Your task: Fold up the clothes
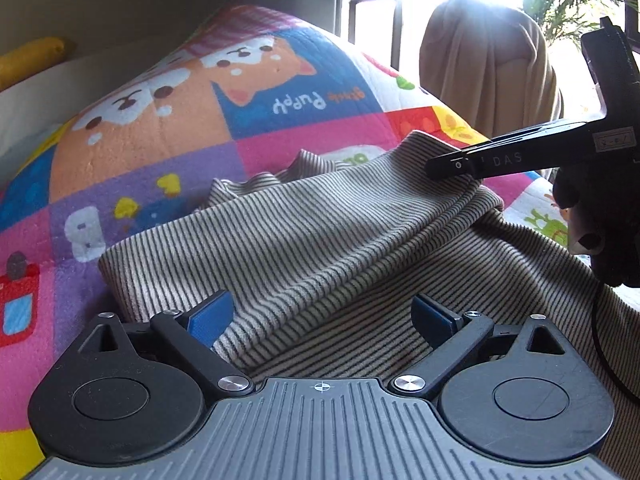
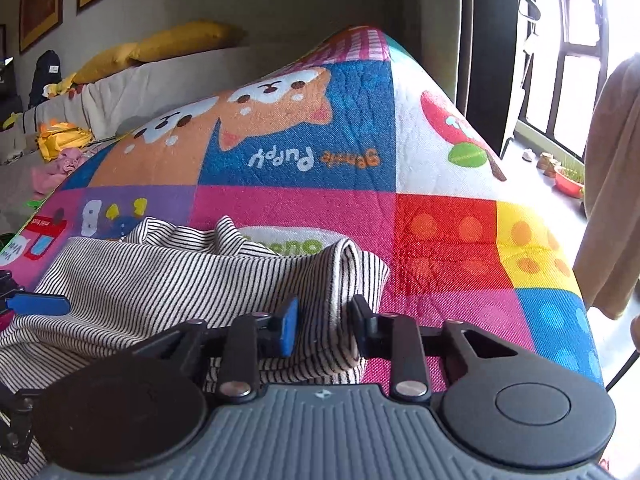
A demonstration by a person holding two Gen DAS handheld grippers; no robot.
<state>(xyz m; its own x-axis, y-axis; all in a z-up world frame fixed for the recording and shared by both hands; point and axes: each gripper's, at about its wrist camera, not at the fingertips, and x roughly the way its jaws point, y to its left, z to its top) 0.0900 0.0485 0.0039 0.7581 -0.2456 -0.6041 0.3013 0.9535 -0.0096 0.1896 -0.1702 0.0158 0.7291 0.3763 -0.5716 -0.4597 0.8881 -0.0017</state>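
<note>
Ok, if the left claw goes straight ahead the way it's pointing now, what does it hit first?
Most likely the striped garment: the open left claw already hovers over it, and the raised fold lies directly ahead. The right claw sits off to the side, though depth is hard to judge.

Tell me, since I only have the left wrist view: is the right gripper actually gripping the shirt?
Observer: Yes. In the right wrist view the right gripper has its jaws shut on a bunched fold of the shirt.
Operator: Is that fold at the shirt's edge?
Observer: Yes, at its right edge. Bare mat begins just past it.
Operator: Are there any other clothes around?
Observer: A pink and yellow pile lies beyond the mat's left side.
</note>
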